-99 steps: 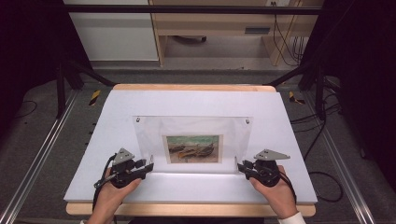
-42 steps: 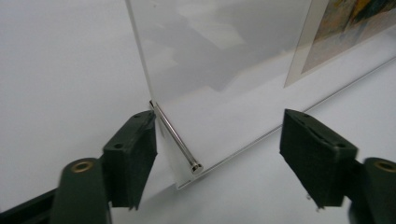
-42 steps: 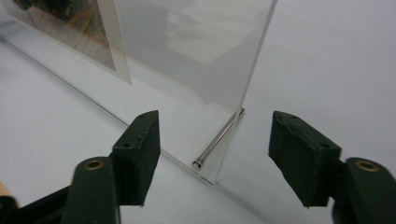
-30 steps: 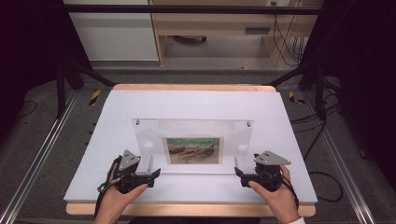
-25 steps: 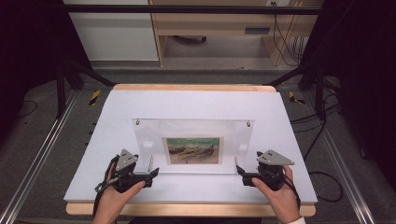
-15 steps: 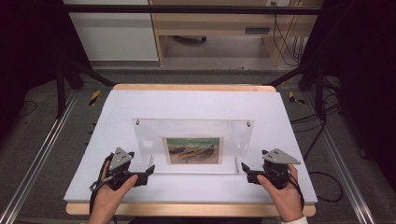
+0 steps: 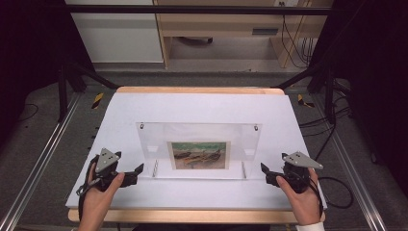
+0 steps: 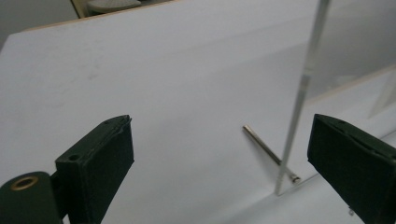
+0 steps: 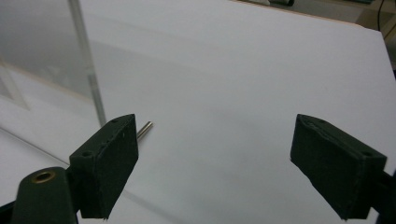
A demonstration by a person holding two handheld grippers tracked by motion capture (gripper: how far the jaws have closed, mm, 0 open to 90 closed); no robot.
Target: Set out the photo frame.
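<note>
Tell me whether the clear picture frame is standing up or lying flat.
Standing upright. The clear frame rises from the white table on metal pins, and the left tool's view shows its edge on end.

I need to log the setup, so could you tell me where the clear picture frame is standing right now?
In the high view the clear picture frame stands upright mid-table, between the left gripper and the right gripper.

Bright even light, dark surroundings

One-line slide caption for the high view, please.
Two open grippers, left and right, flank an upright clear frame holding a picture on the white table.
</note>
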